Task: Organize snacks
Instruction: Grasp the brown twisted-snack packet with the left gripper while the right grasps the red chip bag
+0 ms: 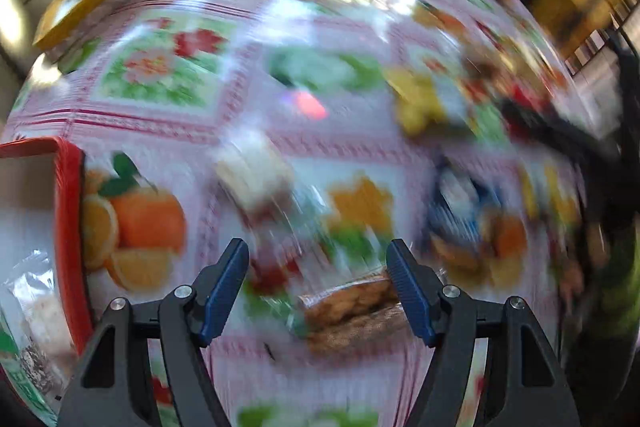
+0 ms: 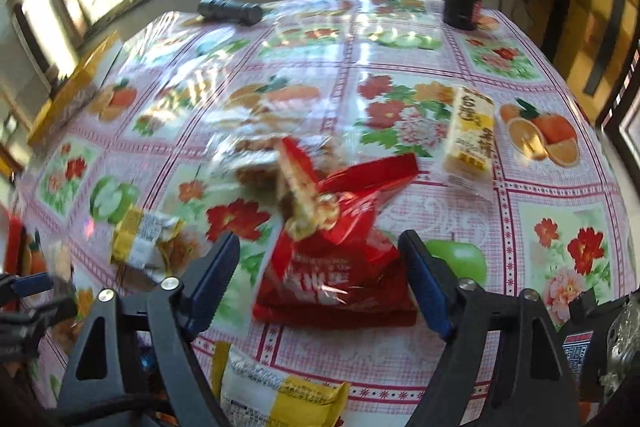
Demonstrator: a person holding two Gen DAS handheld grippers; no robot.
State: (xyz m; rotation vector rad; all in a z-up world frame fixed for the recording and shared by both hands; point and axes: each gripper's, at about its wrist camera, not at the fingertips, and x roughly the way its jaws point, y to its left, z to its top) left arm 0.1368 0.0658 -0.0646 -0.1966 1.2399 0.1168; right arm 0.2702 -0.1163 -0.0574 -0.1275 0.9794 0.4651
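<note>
In the blurred left wrist view my left gripper is open and empty over the flowered tablecloth, with a clear pack of brown biscuits just by its right finger. A red tray at the left edge holds wrapped snacks. In the right wrist view my right gripper is open, its fingers on either side of a red snack bag lying on the table. A yellow-white bar lies far right, a yellow-wrapped snack left, another near the bottom.
A black flashlight and a dark bottle stand at the table's far edge. A yellow box lies at the far left. A clear biscuit pack lies beyond the red bag. Windows run behind the table.
</note>
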